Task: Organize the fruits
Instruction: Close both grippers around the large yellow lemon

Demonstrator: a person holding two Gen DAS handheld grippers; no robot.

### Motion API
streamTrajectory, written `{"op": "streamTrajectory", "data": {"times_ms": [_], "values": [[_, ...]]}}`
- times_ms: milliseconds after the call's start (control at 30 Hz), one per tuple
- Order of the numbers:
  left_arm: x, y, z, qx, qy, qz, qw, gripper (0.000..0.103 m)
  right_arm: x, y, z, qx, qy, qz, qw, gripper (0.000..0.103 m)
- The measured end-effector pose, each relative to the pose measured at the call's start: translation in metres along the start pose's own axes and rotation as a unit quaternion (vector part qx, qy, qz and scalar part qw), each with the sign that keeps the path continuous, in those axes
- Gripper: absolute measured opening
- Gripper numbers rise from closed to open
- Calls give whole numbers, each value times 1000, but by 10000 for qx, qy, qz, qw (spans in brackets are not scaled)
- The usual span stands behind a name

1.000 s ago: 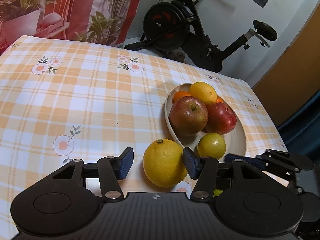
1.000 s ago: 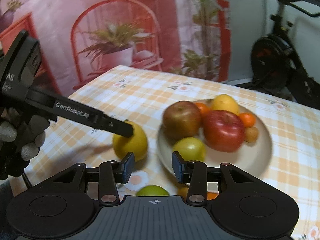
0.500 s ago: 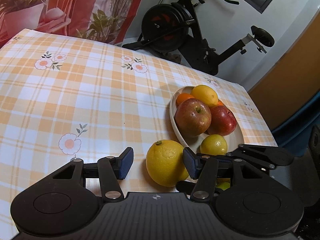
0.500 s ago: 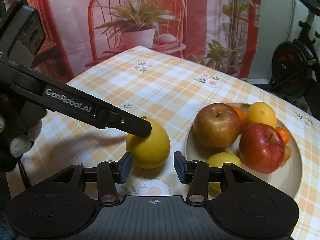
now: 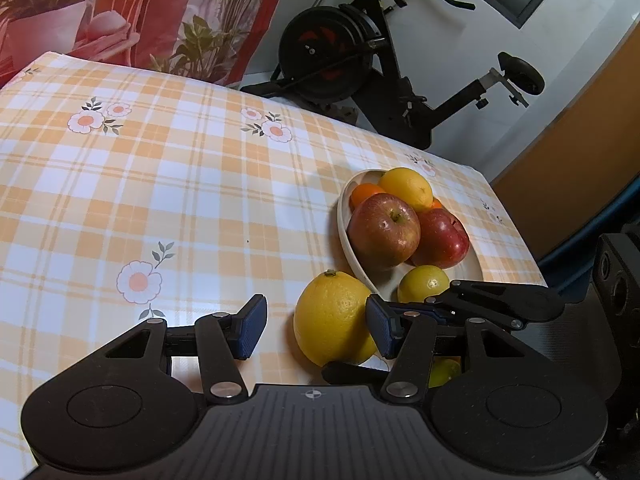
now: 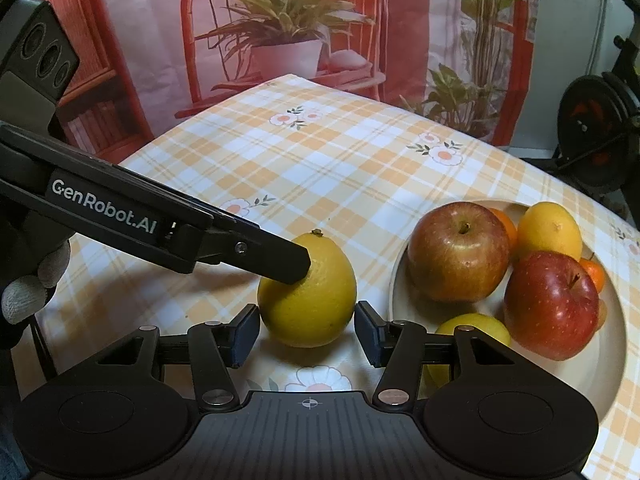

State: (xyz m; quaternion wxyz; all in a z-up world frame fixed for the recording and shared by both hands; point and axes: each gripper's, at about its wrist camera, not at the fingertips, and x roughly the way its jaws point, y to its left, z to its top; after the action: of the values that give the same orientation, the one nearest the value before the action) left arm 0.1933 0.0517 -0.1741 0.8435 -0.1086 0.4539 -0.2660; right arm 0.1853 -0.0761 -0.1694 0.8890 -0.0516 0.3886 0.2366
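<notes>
Fingers on my right gripper (image 6: 305, 334) are spreading, with the big yellow citrus (image 6: 308, 290) sitting just ahead of and between the pads, not yet pinched. My left gripper (image 5: 316, 326) is parted too; in its own view the same fruit lies toward its right pad, apparently touching or nearly so, while its left pad stands clear, and from the right camera its finger tip rests against the fruit's upper left side. Beyond and to the right of both grippers is the cream plate (image 6: 612, 364) on the checked desk (image 6: 320, 160), already carrying two apples (image 6: 458, 252), a lemon (image 6: 549, 232), small oranges and a greenish lime (image 6: 474, 326) near its front rim. To do this well, I judge I should widen the right pads past the fruit's girth, push forward until they straddle its middle, draw the left gripper clear, then close gently, since a round, smooth fruit may roll or squirt out of an off-centre pinch.
</notes>
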Motion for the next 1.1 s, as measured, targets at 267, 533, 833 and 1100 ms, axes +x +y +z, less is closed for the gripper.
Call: {"op": "streamTrajectory", "data": {"times_ms": [267,533,833,1100], "values": [[3,5,3,-266,-12,-83,9996,57,-1,-1,-3,-5,-79,-18,10000,48],[9,4,6,-342,10,-203,9992,55,-2,2,-5,-77,-112,-50,9999,48],[13,4,5,-325,33,-335,9989,47,-2,-1,-7,79,-116,-1,9999,48],[14,-2,3,-314,38,-396,9987,42,-4,0,-11,179,-155,12,9997,48]]}}
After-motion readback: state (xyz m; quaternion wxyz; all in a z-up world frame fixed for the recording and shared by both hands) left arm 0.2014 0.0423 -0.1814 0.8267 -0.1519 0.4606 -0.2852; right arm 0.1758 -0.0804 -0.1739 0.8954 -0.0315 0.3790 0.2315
